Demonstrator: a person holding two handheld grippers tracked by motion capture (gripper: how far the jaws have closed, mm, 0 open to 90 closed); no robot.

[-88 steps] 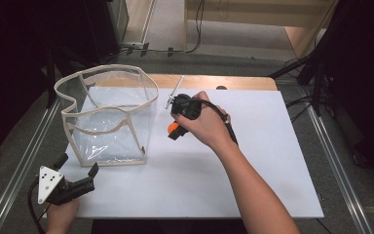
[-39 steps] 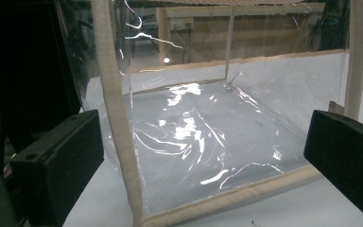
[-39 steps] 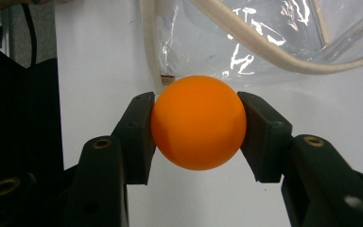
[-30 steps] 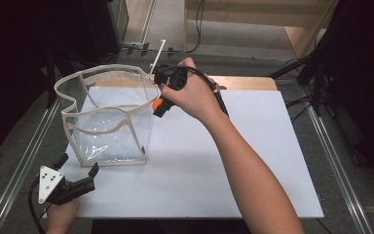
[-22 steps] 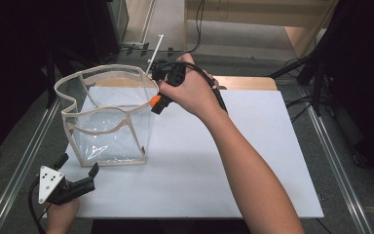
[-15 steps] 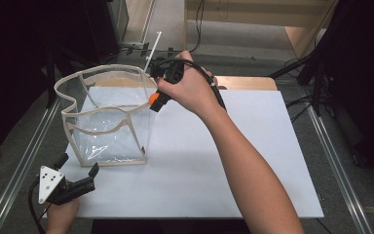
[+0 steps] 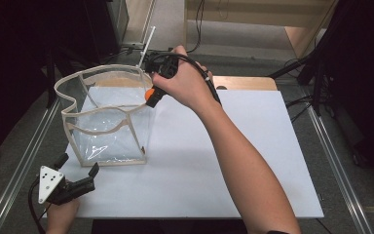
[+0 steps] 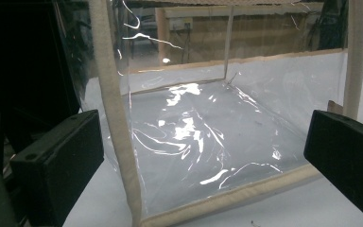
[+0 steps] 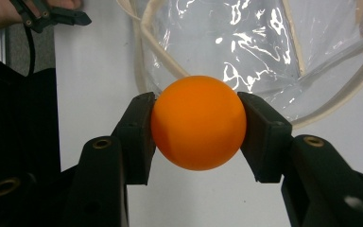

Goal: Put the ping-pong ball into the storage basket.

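A person works at a white desk (image 7: 233,161) with a pair of tongs in each hand. The right tongs (image 7: 149,96) are clenched on an orange ball (image 9: 198,122): in the right gripper view its two black jaws press against the ball's left and right sides, and the ball sits squarely between them. In the high view the ball (image 7: 149,94) shows as a small orange spot under the person's right hand (image 7: 182,80), held in the air just at the right-hand rim of a clear plastic bag (image 7: 108,119) with cream fabric edging. The bag stands upright and open-topped on the left part of the desk. The left tongs (image 7: 78,171) lie low at the near left corner of the desk, just in front of the bag, with the jaws released and spread wide apart. In the left gripper view those jaws frame the bag's near wall (image 8: 208,142) without touching it, and nothing is between them.
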